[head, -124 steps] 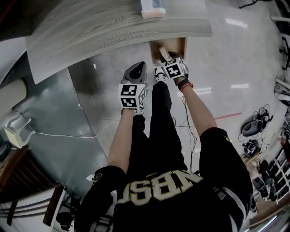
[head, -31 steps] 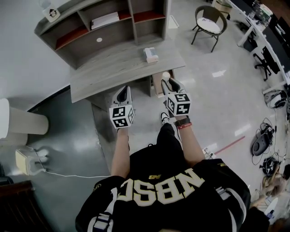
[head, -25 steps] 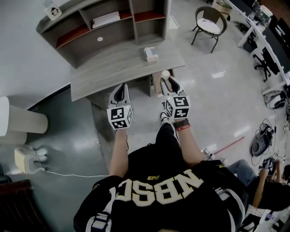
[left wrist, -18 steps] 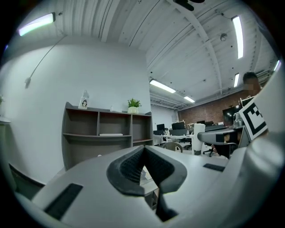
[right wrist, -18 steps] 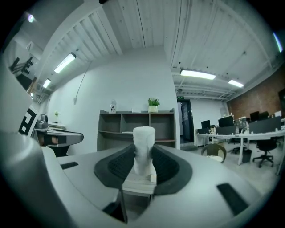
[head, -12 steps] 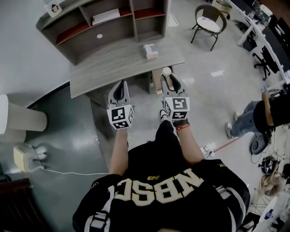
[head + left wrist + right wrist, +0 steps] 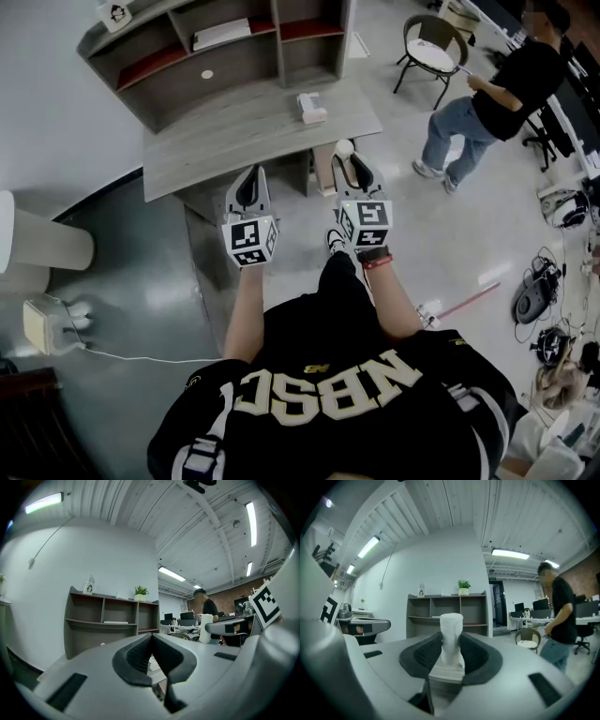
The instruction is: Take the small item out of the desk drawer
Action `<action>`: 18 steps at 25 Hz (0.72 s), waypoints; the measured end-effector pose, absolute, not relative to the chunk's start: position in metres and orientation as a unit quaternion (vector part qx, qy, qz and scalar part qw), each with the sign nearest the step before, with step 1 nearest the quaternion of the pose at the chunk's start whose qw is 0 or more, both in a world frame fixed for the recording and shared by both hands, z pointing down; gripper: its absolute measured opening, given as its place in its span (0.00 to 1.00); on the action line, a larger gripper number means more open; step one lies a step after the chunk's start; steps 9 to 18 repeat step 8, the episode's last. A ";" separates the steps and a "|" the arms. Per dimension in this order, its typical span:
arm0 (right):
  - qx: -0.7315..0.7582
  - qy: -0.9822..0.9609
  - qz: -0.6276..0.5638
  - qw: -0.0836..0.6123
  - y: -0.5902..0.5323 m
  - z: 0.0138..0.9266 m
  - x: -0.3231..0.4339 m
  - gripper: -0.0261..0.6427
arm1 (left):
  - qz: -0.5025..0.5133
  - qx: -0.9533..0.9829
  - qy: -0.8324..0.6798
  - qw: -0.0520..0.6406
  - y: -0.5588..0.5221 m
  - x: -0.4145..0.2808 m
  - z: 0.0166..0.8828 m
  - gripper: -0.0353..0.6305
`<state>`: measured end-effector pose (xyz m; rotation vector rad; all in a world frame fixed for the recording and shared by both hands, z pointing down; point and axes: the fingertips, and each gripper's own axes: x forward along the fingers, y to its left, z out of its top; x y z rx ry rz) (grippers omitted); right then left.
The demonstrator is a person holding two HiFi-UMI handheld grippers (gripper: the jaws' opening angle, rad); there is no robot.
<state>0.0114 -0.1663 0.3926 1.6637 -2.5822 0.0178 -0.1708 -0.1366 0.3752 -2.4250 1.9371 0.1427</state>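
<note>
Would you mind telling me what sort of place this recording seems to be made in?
Probably an open-plan office or lab: a grey desk with a shelf unit, a round chair, and monitors on further desks.

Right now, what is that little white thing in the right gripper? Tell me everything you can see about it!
The small white item is a pale, matte, slightly lumpy column with a rounded top, taller than wide; its material is unclear. It stands upright, its lower part pinched between the dark ribbed pads of the right gripper, its top poking above them, held in the air near the front edge of the desk.
</note>
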 end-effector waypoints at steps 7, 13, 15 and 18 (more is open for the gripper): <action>0.533 -0.843 0.060 0.035 -0.153 0.413 0.009 0.23 | 0.047 -0.784 0.619 -0.012 -0.124 -0.172 0.389 0.07; 0.532 -0.843 0.070 0.035 -0.151 0.416 0.010 0.23 | 0.046 -0.785 0.618 -0.016 -0.122 -0.172 0.390 0.07; 0.532 -0.843 0.070 0.035 -0.151 0.416 0.010 0.23 | 0.046 -0.785 0.618 -0.016 -0.122 -0.172 0.390 0.07; 0.532 -0.843 0.070 0.035 -0.151 0.416 0.010 0.23 | 0.046 -0.785 0.618 -0.016 -0.122 -0.172 0.390 0.07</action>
